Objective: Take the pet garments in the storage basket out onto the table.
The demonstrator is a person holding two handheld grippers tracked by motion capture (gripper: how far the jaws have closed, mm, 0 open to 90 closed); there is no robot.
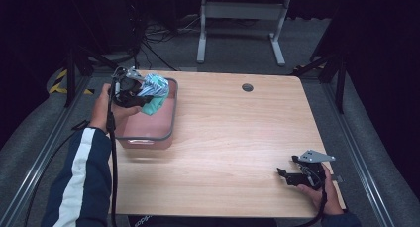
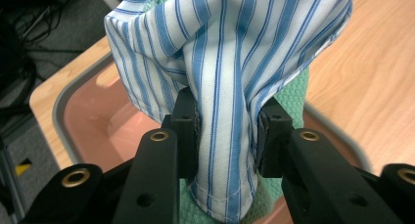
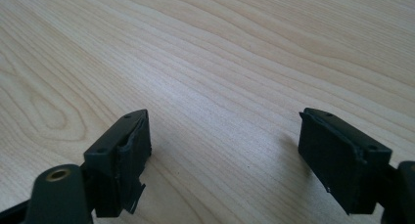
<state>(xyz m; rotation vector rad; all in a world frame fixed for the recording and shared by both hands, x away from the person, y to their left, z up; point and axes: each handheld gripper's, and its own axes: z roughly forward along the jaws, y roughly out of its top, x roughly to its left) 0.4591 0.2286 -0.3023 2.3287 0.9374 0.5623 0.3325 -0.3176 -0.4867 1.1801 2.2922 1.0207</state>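
A blue-and-white striped cloth (image 2: 225, 62) is pinched between the jaws of my left gripper (image 2: 226, 136), and a green knitted cloth (image 2: 293, 92) hangs bunched behind it. In the high view the left gripper (image 1: 140, 95) holds this bundle (image 1: 156, 90) above the far left part of a pink tub (image 1: 148, 138). My right gripper (image 1: 289, 173) rests low over the wooden table (image 1: 233, 133) near its front right corner. Its jaws stand wide apart in the right gripper view (image 3: 222, 160), with bare wood between them.
A round cable hole (image 1: 247, 87) sits in the table near its far edge. Beyond the table stands a white frame (image 1: 242, 19) on a grey floor with cables. Metal rails run along both sides of the table.
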